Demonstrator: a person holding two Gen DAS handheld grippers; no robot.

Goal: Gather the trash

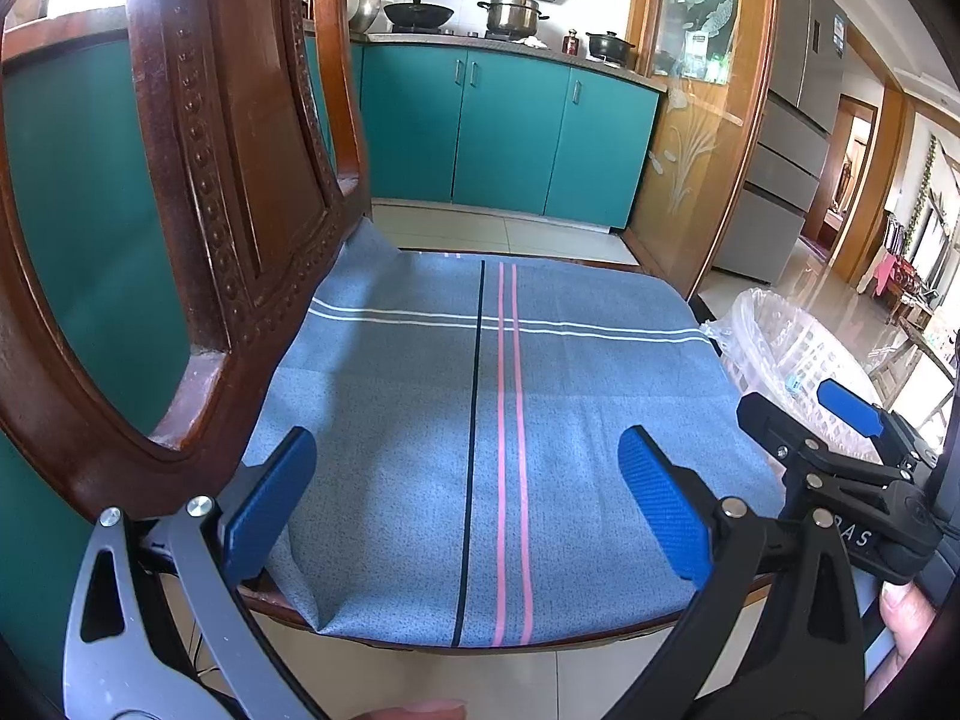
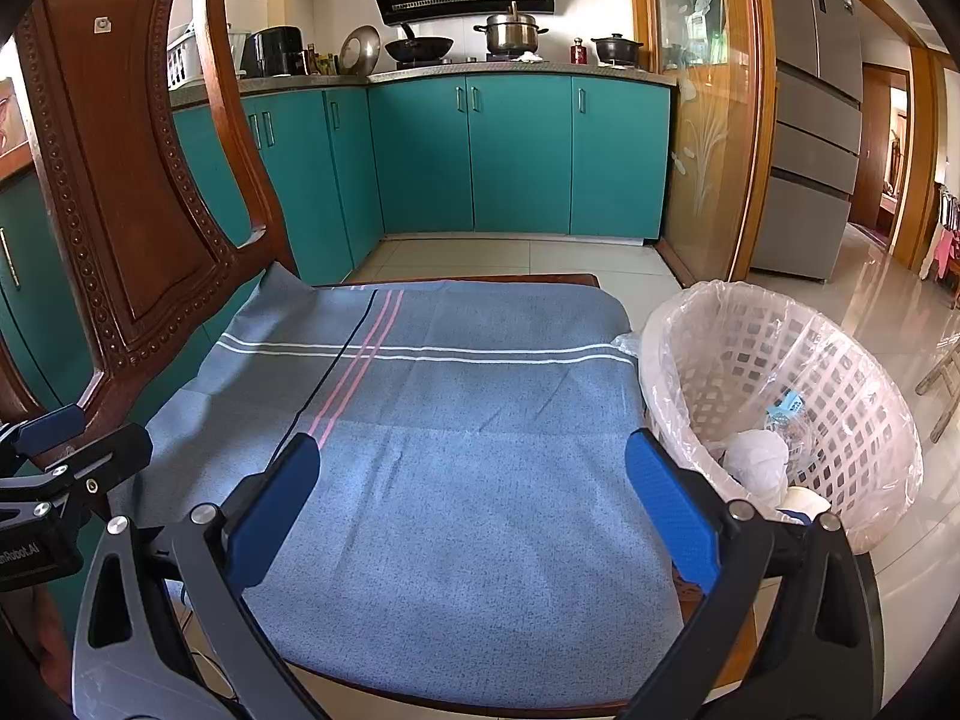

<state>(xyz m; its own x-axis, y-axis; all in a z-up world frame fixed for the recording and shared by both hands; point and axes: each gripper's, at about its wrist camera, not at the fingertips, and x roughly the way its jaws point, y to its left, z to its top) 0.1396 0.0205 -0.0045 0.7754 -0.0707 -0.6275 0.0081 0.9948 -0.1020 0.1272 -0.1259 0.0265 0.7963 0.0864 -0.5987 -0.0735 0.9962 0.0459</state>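
A pale lattice waste basket [image 2: 840, 372] lined with a clear plastic bag stands on the floor right of the chair; its rim also shows in the left wrist view as the basket [image 1: 780, 348]. Inside lie a crumpled white wad [image 2: 756, 456], a clear wrapper with a blue label [image 2: 789, 408] and something white lower down. My left gripper [image 1: 468, 504] hangs open over the blue striped cloth [image 1: 480, 420] on the chair seat, nothing between its fingers. My right gripper [image 2: 474, 510] is open above the same cloth [image 2: 456, 480], its right finger [image 2: 672, 516] near the basket. No trash shows on the cloth.
The carved wooden chair back [image 1: 198, 192] rises close on the left, seen also as the chair back [image 2: 120, 192]. Teal kitchen cabinets [image 2: 510, 150] line the far wall, with pots on the counter. A glass door [image 2: 708, 120] and a grey fridge [image 2: 810, 120] stand at the right. Tiled floor surrounds the chair.
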